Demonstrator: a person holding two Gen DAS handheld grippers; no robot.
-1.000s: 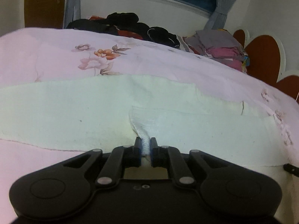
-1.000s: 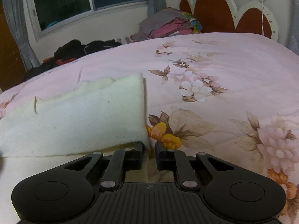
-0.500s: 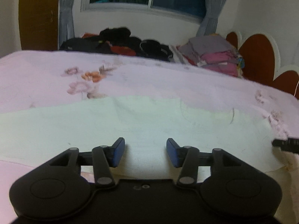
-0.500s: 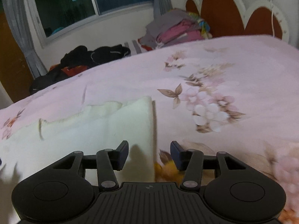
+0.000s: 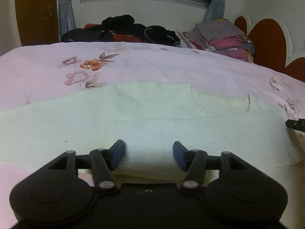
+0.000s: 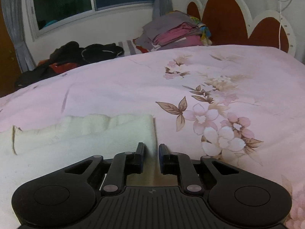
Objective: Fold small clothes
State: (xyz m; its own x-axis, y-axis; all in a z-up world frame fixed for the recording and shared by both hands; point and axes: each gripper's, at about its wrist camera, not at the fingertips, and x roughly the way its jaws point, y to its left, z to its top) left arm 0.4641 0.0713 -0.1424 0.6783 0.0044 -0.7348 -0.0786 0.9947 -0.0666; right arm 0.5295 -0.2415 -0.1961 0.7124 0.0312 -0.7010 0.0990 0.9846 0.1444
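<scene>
A cream knitted garment (image 5: 133, 118) lies folded flat on the pink floral bedspread (image 5: 152, 64). My left gripper (image 5: 148, 153) is open and empty, its fingers just above the garment's near folded edge. In the right wrist view the garment's right end (image 6: 85, 133) lies at the lower left. My right gripper (image 6: 151, 152) has its jaws narrowed around the garment's right edge, with a small gap still between the pads; whether the pads pinch the cloth is unclear. The right gripper's tip (image 5: 296, 124) shows at the left wrist view's right edge.
Dark clothes (image 5: 122, 28) are heaped at the bed's far side under the window. A stack of folded grey and pink clothes (image 5: 223, 36) sits by the brown scalloped headboard (image 5: 266, 36). The same stack (image 6: 175, 32) and headboard (image 6: 238, 22) show in the right wrist view.
Both grippers let go of the cream garment about a second ago and opened. The left one stays open and has drawn back; the right one has narrowed again at the garment's right edge.
</scene>
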